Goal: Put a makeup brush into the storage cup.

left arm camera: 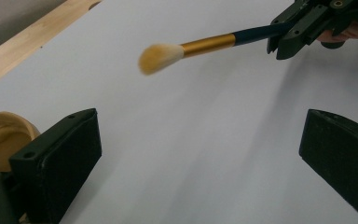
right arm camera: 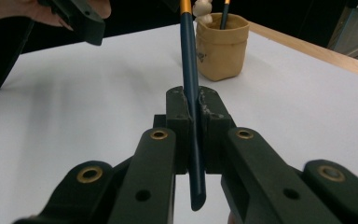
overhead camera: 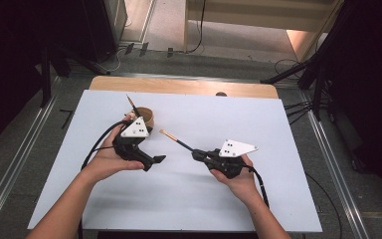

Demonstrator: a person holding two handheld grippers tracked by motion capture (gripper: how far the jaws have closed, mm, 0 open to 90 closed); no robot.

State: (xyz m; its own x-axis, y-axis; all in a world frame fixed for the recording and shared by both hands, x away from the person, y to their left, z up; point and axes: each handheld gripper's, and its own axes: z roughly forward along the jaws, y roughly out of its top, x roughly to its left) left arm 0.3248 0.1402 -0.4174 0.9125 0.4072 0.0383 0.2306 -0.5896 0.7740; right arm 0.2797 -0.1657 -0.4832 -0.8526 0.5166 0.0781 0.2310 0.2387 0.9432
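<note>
My right gripper [overhead camera: 197, 154] [right arm camera: 193, 100] is shut on the dark blue handle of a makeup brush [overhead camera: 176, 141] [right arm camera: 189, 70]. It holds the brush above the white sheet, with the gold ferrule and pale bristles [left arm camera: 160, 58] pointing toward my left gripper. That left gripper [overhead camera: 154, 147] [left arm camera: 200, 158] stands open beside a tan cup [overhead camera: 147, 117] [right arm camera: 221, 45], its jaws wide apart with nothing between them. A second brush [overhead camera: 131, 104] stands in the cup. In the left gripper view the cup [left arm camera: 0, 140] sits at the left edge and the right gripper [left arm camera: 307, 23] at the top right.
A white sheet [overhead camera: 189, 199] covers most of a wooden table [overhead camera: 179, 86]. Metal rails run along both sides of the table on the floor. Dark stands and cables [overhead camera: 298, 107] lie beyond the right edge.
</note>
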